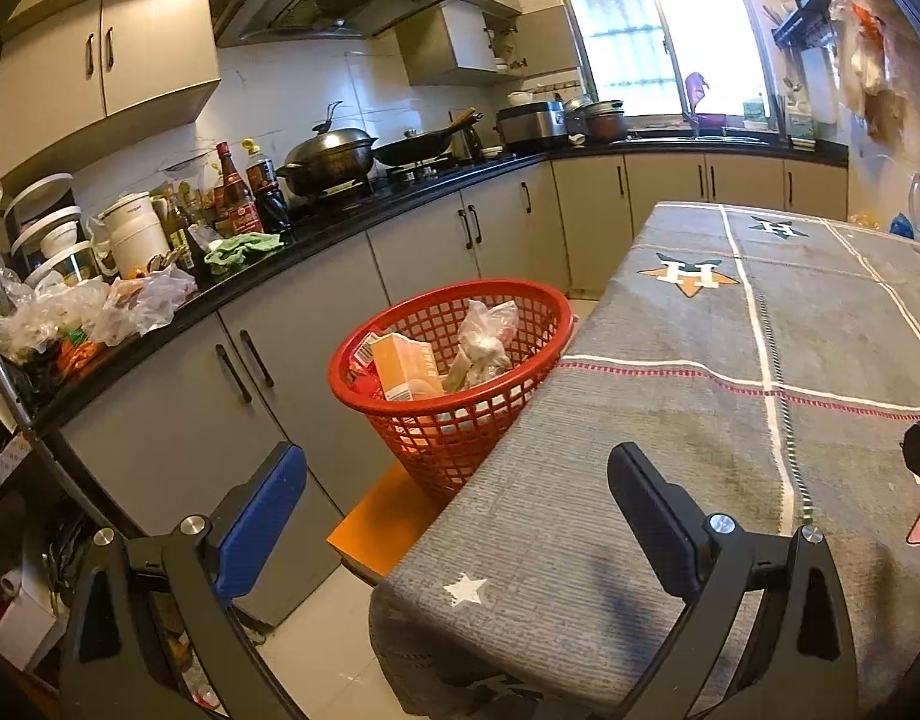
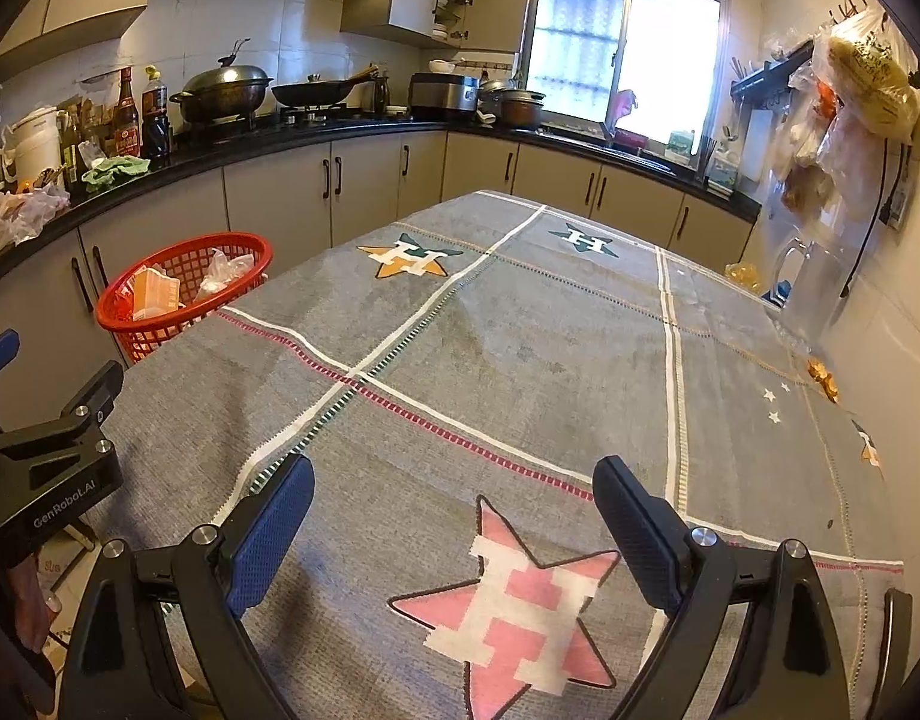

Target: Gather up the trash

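A red mesh basket (image 1: 400, 330) stands on an orange stool (image 1: 382, 516) at the left edge of the table; it also shows in the right wrist view (image 2: 124, 306). In it lie an orange carton (image 1: 403, 363) and a crumpled clear plastic bag (image 1: 487, 339). My left gripper (image 1: 457, 516) is open and empty over the table's near left corner, short of the basket. My right gripper (image 2: 454, 528) is open and empty above the grey tablecloth (image 2: 520, 330). Small orange scraps (image 2: 823, 378) lie near the table's right edge.
A black counter (image 1: 316, 240) with bottles, pots, a green cloth (image 1: 244, 249) and plastic bags (image 1: 100, 306) runs along the left and back. A clear jug (image 2: 814, 282) stands at the table's far right by the wall. Bags (image 2: 862, 90) hang on the right wall.
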`<state>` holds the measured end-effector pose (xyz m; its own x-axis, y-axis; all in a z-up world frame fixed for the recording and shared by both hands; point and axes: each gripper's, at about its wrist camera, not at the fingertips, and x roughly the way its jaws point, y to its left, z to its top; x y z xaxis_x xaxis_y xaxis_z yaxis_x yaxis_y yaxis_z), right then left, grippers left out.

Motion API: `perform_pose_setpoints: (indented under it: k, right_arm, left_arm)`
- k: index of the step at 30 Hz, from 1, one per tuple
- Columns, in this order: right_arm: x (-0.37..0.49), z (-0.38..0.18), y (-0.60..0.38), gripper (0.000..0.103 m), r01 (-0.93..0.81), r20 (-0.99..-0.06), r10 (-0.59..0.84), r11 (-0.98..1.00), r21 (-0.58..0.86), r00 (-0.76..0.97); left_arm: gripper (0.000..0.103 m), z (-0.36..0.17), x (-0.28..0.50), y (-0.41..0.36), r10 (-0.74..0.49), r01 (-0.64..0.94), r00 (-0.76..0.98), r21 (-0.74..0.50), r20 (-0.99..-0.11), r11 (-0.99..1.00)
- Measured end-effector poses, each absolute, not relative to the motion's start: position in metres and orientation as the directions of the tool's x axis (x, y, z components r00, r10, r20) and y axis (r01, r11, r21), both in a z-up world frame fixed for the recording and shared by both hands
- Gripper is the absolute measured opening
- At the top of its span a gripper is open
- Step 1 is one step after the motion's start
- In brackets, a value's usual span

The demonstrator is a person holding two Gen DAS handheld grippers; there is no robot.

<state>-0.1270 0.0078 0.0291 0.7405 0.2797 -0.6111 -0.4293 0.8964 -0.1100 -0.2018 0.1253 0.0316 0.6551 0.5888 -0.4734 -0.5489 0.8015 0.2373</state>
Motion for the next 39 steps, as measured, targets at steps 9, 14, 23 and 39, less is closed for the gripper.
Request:
perform_pose_setpoints:
  k: [9,14,23,39]
  right_arm:
    - [-0.118,0.03,-0.01,0.099,-0.335,-0.608,0.219,0.938,-0.083,0.763]
    - [-0.118,0.028,-0.017,0.099,-0.322,-0.614,0.211,0.944,-0.075,0.761]
    - [-0.118,0.024,-0.02,0.099,-0.318,-0.619,0.206,0.945,-0.075,0.758]
    - [-0.116,0.021,-0.02,0.099,-0.317,-0.631,0.197,0.945,-0.082,0.75]
  left_arm:
    - [0.1,0.034,-0.199,0.111,0.562,-0.511,0.683,0.243,-0.466,0.824]
    - [0.1,0.034,-0.193,0.1,0.536,-0.475,0.705,0.252,-0.465,0.843]
    - [0.1,0.031,-0.191,0.092,0.522,-0.457,0.708,0.255,-0.475,0.852]
    - [0.1,0.026,-0.188,0.088,0.516,-0.443,0.709,0.266,-0.481,0.856]
